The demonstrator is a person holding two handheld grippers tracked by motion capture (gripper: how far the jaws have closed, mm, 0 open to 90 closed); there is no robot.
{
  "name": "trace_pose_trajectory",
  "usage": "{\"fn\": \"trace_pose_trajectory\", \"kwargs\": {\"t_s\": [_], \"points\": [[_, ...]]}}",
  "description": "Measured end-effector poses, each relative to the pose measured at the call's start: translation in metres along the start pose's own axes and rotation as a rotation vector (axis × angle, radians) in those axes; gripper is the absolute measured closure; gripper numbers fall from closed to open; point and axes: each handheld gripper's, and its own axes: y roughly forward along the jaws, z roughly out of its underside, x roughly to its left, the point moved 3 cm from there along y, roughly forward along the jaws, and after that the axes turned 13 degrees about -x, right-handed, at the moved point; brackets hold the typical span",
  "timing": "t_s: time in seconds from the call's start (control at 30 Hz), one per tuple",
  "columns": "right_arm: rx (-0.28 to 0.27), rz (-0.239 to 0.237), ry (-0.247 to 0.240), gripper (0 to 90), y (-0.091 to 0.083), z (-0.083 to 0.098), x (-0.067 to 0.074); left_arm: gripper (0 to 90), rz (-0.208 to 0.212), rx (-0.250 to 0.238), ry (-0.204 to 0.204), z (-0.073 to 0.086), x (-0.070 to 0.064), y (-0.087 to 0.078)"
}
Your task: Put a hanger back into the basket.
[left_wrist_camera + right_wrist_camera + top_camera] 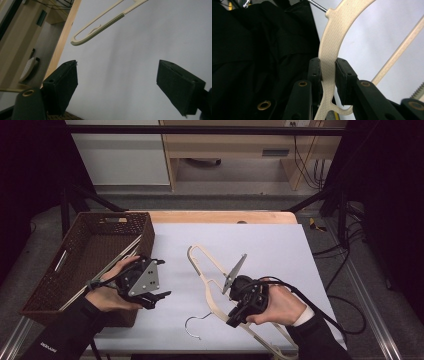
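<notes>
Table: white rectangular tabletop (280,245) bears the work.
Basket: brown woven wicker basket (75,265) at left, likely the destination.
Hanger: cream plastic clothes hanger (210,275), lifted mid-table, pinched by right gripper (328,72).
Left gripper (162,295): spread, empty.
Next: carry hanger leftward to basket.

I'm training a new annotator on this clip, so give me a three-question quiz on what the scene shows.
1. True or false: the right gripper is clamped on the cream hanger.
2. What stands between the jaws of the left gripper? A) the hanger's hook B) nothing C) the basket's rim
3. On which side of the white mat does the brown wicker basket sit in the high view?

Key: 1 true, the pads press on the hanger's arm. 2 B, the jaws stand apart over bare mat. 3 the left side, beside the left gripper.
</notes>
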Motion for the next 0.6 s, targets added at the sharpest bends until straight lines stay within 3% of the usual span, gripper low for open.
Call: {"fn": "trace_pose_trajectory", "kwargs": {"t_s": [0.1,0.23,0.4,0.6], "points": [[-0.007,-0.016,-0.003,75.3,-0.001,-0.002,0.001,18.0,0.003,0.025,0.083,-0.003,0.002,0.005],[-0.013,-0.047,-0.007,75.4,-0.002,-0.003,0.002,21.4,0.013,0.02,0.168,-0.009,0.001,0.012],[-0.016,-0.081,-0.022,75.4,-0.002,-0.003,0.005,24.8,-0.009,0.036,0.267,-0.011,0.001,0.024],[-0.019,-0.113,-0.033,75.4,-0.002,-0.003,0.009,39.2,-0.002,0.019,0.39,-0.012,-0.005,0.035]]}}
